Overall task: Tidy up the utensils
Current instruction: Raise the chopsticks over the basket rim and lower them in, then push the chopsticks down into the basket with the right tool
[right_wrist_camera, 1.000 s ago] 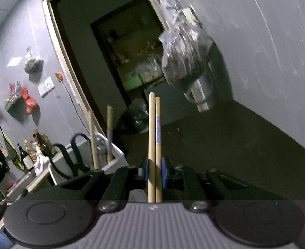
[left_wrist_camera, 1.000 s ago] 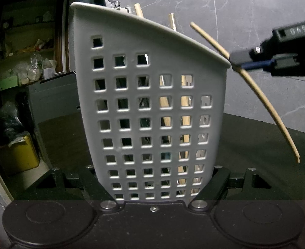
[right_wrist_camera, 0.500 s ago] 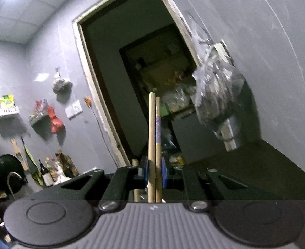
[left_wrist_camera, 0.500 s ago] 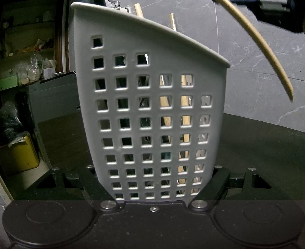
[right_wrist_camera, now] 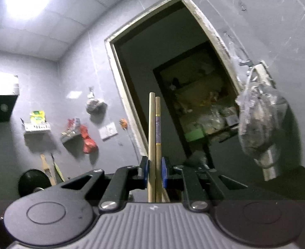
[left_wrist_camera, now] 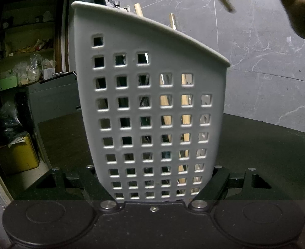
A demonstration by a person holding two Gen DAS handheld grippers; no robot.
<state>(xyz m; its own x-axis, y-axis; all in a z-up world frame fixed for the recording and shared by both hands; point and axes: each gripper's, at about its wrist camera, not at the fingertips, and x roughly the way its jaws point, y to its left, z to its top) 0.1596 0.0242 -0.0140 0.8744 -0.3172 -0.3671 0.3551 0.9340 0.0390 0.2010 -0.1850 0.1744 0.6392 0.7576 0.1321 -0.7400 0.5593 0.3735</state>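
Chopsticks [right_wrist_camera: 154,145] upright, pinched between right claw [right_wrist_camera: 154,172] pads

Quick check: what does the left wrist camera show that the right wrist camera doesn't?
Only the left wrist view shows the white perforated holder clamped in the left gripper, wooden sticks inside it, and a hand at top right. Only the right wrist view shows the right gripper shut on two chopsticks, plus the ceiling light. Both show the doorway and, in the left view, a chopstick tip.
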